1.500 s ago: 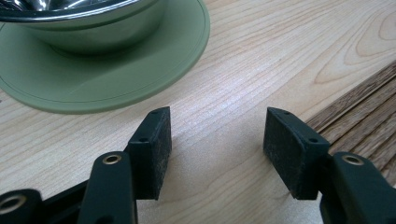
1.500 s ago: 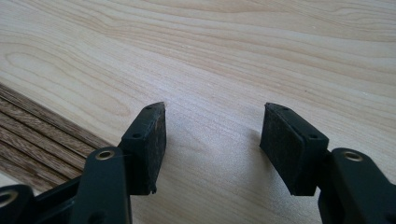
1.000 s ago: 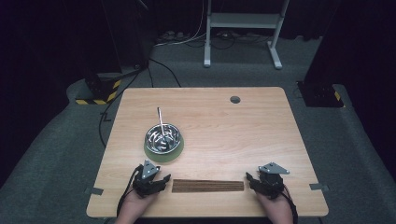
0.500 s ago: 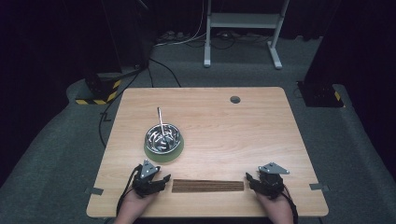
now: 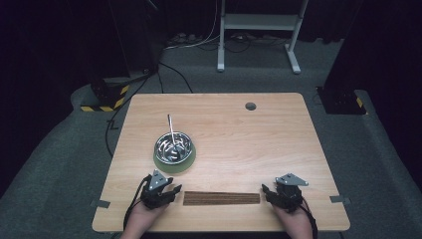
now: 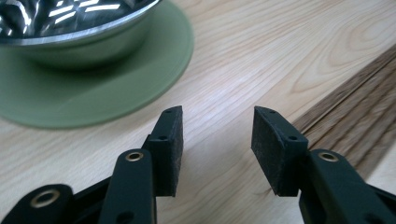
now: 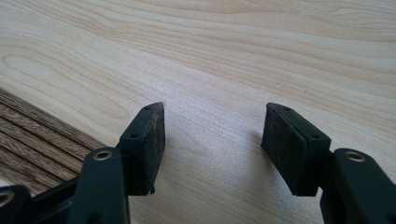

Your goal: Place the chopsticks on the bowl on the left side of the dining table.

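A shiny steel bowl [image 5: 173, 147] stands on a round green mat [image 5: 174, 164] left of the table's middle, with a thin metal handle [image 5: 170, 125] sticking up out of it. My left gripper [image 5: 166, 190] rests near the front edge just below the mat, open and empty; in its own view the bowl [image 6: 70, 28] and mat [image 6: 93, 93] lie close ahead of the open jaws [image 6: 217, 140]. My right gripper [image 5: 271, 191] rests at the front right, open [image 7: 212, 144] over bare wood.
A dark ribbed wooden strip [image 5: 221, 198] is set into the light wood table [image 5: 259, 144] between the two grippers. A round cable hole [image 5: 251, 106] sits near the far edge. Beyond the table are dark floor, cables and a white stand [image 5: 259, 22].
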`<state>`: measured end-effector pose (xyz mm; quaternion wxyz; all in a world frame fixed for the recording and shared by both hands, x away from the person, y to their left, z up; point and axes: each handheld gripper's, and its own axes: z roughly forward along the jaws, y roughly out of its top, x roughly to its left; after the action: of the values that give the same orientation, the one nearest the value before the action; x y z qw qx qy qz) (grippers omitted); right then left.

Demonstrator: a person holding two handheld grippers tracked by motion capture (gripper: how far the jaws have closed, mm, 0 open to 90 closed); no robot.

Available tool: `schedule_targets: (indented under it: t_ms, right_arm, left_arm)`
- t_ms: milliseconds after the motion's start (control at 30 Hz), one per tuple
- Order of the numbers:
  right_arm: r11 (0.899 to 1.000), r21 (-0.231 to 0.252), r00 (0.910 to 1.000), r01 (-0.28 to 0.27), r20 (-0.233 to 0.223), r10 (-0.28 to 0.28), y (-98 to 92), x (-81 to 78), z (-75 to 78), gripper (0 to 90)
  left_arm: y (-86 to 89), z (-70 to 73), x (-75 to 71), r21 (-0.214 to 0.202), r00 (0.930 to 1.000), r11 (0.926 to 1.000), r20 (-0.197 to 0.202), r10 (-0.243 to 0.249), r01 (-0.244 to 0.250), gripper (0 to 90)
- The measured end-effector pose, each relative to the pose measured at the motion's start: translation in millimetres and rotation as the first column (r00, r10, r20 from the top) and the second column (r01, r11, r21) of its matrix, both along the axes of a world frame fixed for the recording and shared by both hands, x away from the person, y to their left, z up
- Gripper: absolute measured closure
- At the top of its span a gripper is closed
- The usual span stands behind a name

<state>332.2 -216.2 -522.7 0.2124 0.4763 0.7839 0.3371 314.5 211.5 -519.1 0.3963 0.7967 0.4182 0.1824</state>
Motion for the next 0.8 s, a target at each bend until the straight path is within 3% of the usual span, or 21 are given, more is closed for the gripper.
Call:
schedule_targets:
  t_ms: [100, 133, 167, 200, 400, 533, 800]
  right_arm:
    - [1.000, 0.000, 1.0000, 0.000, 0.000, 0.000, 0.0, 0.0, 0.0, 39.4]
    - [1.000, 0.000, 1.0000, 0.000, 0.000, 0.000, 0.1, 0.0, 0.0, 39.4]
    - [1.000, 0.000, 1.0000, 0.000, 0.000, 0.000, 0.1, 0.0, 0.0, 39.4]
    - [1.000, 0.000, 1.0000, 0.000, 0.000, 0.000, 0.1, -0.1, 0.0, 39.4]
    - [1.000, 0.000, 1.0000, -0.001, 0.000, 0.001, 0.1, -0.1, 0.0, 39.4]
    - [1.000, 0.001, 1.0000, -0.005, 0.002, 0.005, 0.2, -0.1, -0.1, 39.3]
    - [1.000, 0.002, 1.0000, -0.007, 0.000, 0.007, 0.3, -0.4, 0.0, 39.1]
  left_arm:
    - [-2.2, 3.2, -0.6, -0.010, 0.9995, 0.9996, 0.015, -0.028, 0.028, 54.5]
    - [-4.2, 4.2, -0.2, -0.034, 0.9979, 0.9975, 0.019, -0.062, 0.062, 54.5]
    - [-4.2, 4.2, -0.2, -0.034, 0.9979, 0.9975, 0.019, -0.062, 0.062, 54.9]
    - [-6.4, 3.9, 0.8, -0.065, 0.9975, 0.9954, 0.011, -0.069, 0.070, 55.8]
    - [-13.7, 1.7, -0.1, -0.067, 0.9941, 0.9920, 0.020, -0.106, 0.107, 57.4]
    - [-18.0, -0.6, -1.7, -0.040, 0.9911, 0.9904, 0.021, -0.132, 0.132, 58.4]
    - [-20.8, -3.7, -1.1, -0.029, 0.9922, 0.9919, 0.022, -0.123, 0.124, 63.0]
